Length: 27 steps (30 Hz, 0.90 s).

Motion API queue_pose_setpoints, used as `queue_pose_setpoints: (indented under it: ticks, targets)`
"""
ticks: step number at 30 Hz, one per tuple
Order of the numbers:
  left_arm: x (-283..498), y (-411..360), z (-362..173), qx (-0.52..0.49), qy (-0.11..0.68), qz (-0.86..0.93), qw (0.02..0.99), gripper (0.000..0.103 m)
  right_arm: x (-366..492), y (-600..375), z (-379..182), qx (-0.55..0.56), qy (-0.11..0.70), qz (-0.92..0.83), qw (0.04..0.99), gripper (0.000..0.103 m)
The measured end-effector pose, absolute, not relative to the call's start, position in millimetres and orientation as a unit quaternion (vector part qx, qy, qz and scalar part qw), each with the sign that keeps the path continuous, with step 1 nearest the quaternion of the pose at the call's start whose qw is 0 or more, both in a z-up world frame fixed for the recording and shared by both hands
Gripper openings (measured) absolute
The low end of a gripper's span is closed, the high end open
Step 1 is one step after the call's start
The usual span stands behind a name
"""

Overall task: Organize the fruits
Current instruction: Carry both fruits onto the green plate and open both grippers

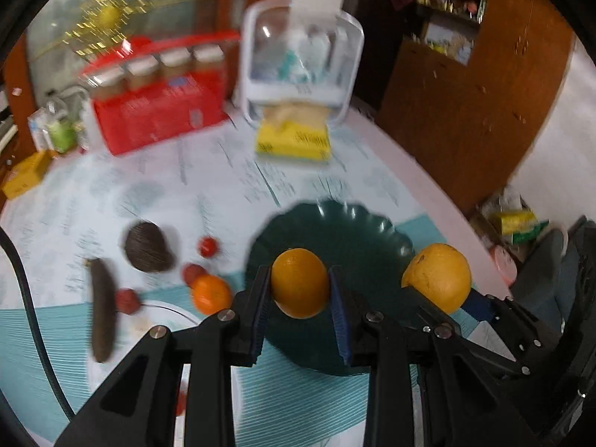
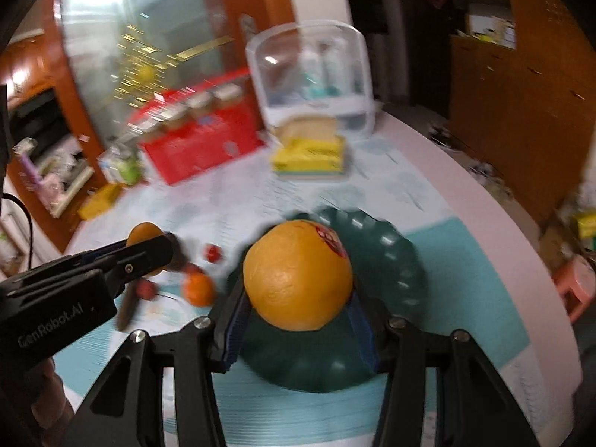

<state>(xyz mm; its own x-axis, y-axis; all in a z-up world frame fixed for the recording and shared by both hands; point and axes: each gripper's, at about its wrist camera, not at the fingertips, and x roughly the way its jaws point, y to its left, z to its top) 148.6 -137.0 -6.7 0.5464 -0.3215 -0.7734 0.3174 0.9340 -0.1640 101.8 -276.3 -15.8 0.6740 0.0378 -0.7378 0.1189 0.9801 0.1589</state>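
Observation:
My left gripper (image 1: 300, 287) is shut on a small orange (image 1: 300, 283) and holds it above the dark green scalloped plate (image 1: 354, 231). My right gripper (image 2: 298, 298) is shut on a large orange with a red sticker (image 2: 298, 275), also above the plate (image 2: 395, 260). In the left wrist view the large orange (image 1: 437, 277) shows at the right. On the table to the left lie a tangerine (image 1: 210, 294), several small red fruits (image 1: 207, 246), a dark avocado (image 1: 147, 247) and a dark long fruit (image 1: 102, 309).
At the back of the table stand a red box with jars (image 1: 156, 108), a clear-domed white container (image 1: 301, 59) and a yellow tissue pack (image 1: 294, 138). A wooden cabinet (image 1: 465, 93) stands past the table's right edge.

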Motion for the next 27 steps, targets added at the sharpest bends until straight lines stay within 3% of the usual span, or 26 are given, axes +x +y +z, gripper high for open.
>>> queue_pose_setpoints:
  ticks: [8, 22, 25, 27]
  targets:
    - [173.4, -166.9, -87.8, 0.024, 0.517, -0.176, 0.837, 0.029, 106.4, -302.6, -81.1, 0.107, 0.475, -0.053, 0.872, 0.050]
    - [182.0, -176.6, -121.9, 0.052, 0.544, -0.164, 0.821, 0.030, 114.5, -303.9, -111.6, 0.107, 0.506, -0.044, 0.855, 0.053]
    - [182.0, -176.1, -121.7, 0.056, 0.540, -0.159, 0.825, 0.038, 114.4, -300.5, -111.7, 0.089, 0.505, -0.052, 0.857, 0.053]
    - [180.3, -174.8, -118.0, 0.064, 0.530, -0.153, 0.832, 0.054, 113.2, -301.7, -110.8, 0.090, 0.503, -0.056, 0.858, 0.053]
